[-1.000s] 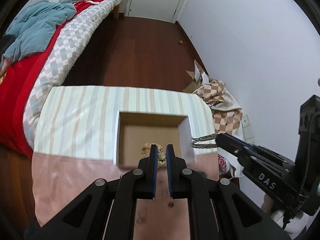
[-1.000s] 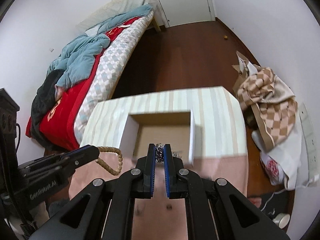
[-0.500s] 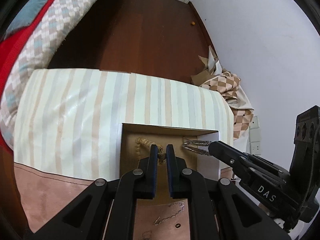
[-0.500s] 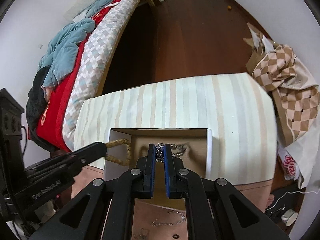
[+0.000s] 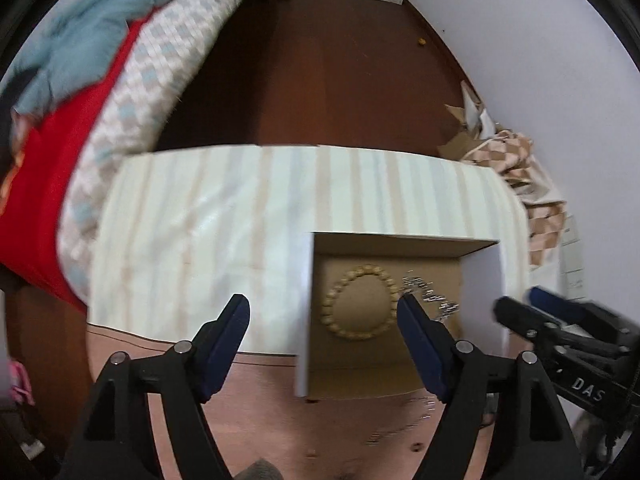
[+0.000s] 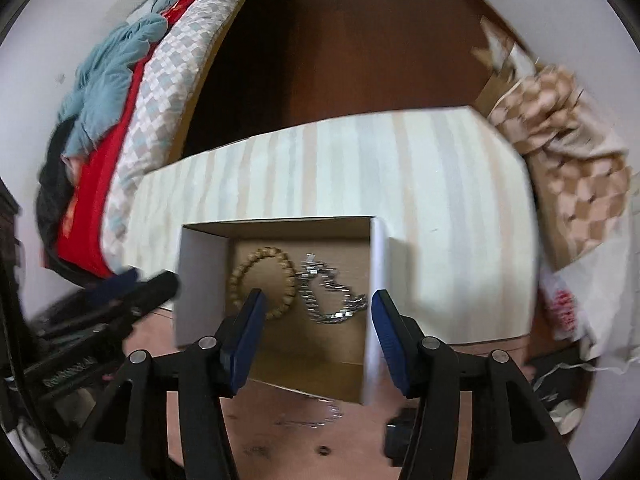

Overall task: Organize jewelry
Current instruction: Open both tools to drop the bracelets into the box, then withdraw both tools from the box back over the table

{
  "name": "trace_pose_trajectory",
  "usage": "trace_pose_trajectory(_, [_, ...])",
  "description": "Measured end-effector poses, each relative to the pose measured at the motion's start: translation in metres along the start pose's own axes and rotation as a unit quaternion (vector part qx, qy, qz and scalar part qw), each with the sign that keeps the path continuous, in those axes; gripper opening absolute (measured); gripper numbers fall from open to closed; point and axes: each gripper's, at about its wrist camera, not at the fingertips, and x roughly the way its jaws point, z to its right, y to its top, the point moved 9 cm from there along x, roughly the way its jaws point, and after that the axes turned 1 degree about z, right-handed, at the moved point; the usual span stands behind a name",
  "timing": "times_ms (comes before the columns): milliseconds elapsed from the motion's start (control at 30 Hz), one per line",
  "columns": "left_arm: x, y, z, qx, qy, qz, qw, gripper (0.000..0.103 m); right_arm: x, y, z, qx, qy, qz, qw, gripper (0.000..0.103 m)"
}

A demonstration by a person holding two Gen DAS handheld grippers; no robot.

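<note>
Left gripper: jaws have just been opening and now stand wide apart, nothing between the pads; the bead bracelet lies flat as a ring on the floor of the cardboard box, released. Right gripper: jaws have likewise just been opening, spread apart, nothing pinched; the silver chain lies in a loose heap on the box floor, just right of the bracelet and touching or nearly touching it. Both grippers hang over the near part of the box, tilted steeply down. Box sits open-topped, white outer walls, brown inside, on a striped cloth at its boundary with a pink surface. More small metal pieces, blurred, lie on the pink surface in front of the box. Beyond: dark wood floor, bed with red cover at left
</note>
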Motion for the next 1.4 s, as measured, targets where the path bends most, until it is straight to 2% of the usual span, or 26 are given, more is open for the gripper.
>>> trace_pose_trajectory(67, [-0.001,-0.004,-0.006,0.008,0.026,0.013,0.9995,0.094,-0.004,-0.006,0.003,-0.019,-0.044,0.008,0.999,0.066])
trace_pose_trajectory(200, [0.002,-0.019,-0.014,0.024,0.065,0.031,0.9971,0.101,-0.004,-0.022,0.008,-0.052,-0.126,0.022,0.990,0.093])
trace_pose_trajectory(233, [0.003,-0.022,-0.015,0.026,0.070,0.032,0.9967,0.101,-0.003,-0.024,0.009,-0.056,-0.135,0.024,0.989,0.097])
trace_pose_trajectory(433, [0.005,-0.039,-0.022,0.013,0.074,0.028,0.9968,0.101,0.001,-0.043,0.011,-0.043,-0.156,0.033,0.986,0.098])
trace_pose_trajectory(667, [-0.015,-0.047,-0.022,-0.001,0.069,0.045,0.9966,0.101,-0.021,-0.052,0.004,-0.037,-0.170,0.067,0.983,0.100])
trace_pose_trajectory(1000, [-0.073,-0.062,-0.021,-0.012,0.070,0.102,0.9923,0.101,-0.088,-0.064,-0.015,-0.045,-0.182,0.137,0.973,0.100])
trace_pose_trajectory(1400, [-0.149,-0.083,-0.011,-0.007,0.046,0.157,0.9865,0.101,-0.171,-0.098,-0.039,-0.048,-0.173,0.204,0.962,0.100])
